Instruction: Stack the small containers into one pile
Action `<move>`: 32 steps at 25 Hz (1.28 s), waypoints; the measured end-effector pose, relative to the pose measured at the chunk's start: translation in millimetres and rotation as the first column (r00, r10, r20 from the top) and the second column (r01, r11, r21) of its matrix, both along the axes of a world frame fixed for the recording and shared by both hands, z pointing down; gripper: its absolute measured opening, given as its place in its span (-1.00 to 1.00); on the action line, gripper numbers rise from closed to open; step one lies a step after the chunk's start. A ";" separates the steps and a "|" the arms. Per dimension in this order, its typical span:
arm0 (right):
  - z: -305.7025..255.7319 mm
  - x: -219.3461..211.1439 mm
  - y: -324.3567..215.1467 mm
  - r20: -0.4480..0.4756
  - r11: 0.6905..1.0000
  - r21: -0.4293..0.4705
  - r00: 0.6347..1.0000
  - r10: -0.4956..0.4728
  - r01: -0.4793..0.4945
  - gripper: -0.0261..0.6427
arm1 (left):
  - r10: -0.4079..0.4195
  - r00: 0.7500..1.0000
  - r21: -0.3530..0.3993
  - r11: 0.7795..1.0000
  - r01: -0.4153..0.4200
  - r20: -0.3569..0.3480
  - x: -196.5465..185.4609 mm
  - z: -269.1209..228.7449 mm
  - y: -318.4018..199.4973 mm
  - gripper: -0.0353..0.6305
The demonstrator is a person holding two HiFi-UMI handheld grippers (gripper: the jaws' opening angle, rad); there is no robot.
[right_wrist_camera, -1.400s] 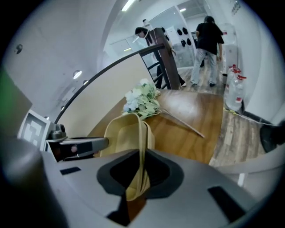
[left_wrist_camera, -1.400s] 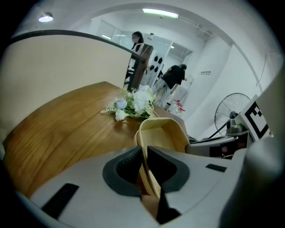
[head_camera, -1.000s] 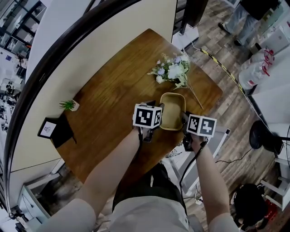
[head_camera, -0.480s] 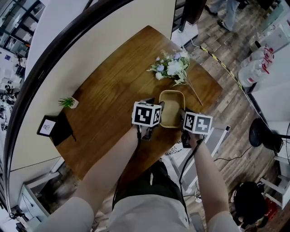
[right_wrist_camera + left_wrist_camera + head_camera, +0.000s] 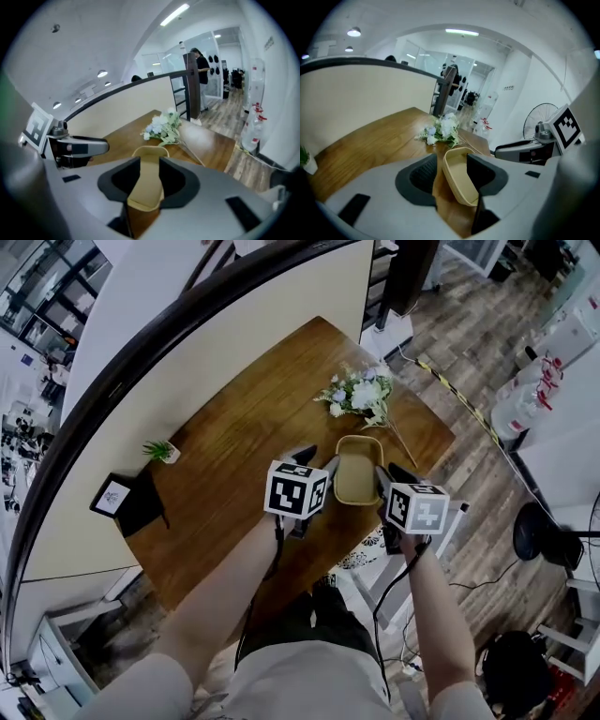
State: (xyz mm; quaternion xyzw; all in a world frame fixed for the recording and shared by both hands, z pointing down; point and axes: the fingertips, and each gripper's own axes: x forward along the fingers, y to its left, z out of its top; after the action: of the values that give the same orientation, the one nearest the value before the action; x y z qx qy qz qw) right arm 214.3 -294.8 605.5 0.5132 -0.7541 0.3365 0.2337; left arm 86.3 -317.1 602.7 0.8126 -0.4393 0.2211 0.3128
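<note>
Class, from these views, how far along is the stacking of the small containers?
Done: only one tan container shows on the table; whether others nest inside, I cannot tell. In hand: the right hand-held gripper clamps its rim; the left hand-held gripper, jaws just opening, straddles the opposite wall loosely. Remaining, probably: the right's release.

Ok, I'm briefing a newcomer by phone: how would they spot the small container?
Start at the wooden table. Near its right end lies a bunch of pale flowers. Just nearer the person is the container, the one tan, open oblong tub there.
</note>
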 end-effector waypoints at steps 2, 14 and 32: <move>-31.9 -5.1 -2.0 0.007 0.998 0.066 1.000 -0.015 0.015 -0.53 | 0.009 1.000 0.066 0.998 -0.010 0.007 -5.6 -27.9 2.1 -0.29; -216.2 -43.3 18.0 0.003 0.906 0.412 0.994 -0.107 0.096 -0.63 | 0.037 0.998 0.435 0.899 -0.057 0.055 -36.3 -202.5 32.4 -0.36; -389.6 -112.1 106.0 -0.049 0.653 0.729 0.967 -0.248 0.205 -0.80 | -0.106 0.994 0.722 0.689 0.066 0.011 -127.2 -359.1 121.8 -0.70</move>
State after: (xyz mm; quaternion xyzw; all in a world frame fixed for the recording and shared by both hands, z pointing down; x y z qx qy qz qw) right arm 102.2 -188.7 215.9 0.4561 -0.8894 -0.0090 0.0296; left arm -41.0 -195.3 243.6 0.8426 -0.5362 0.0374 -0.0321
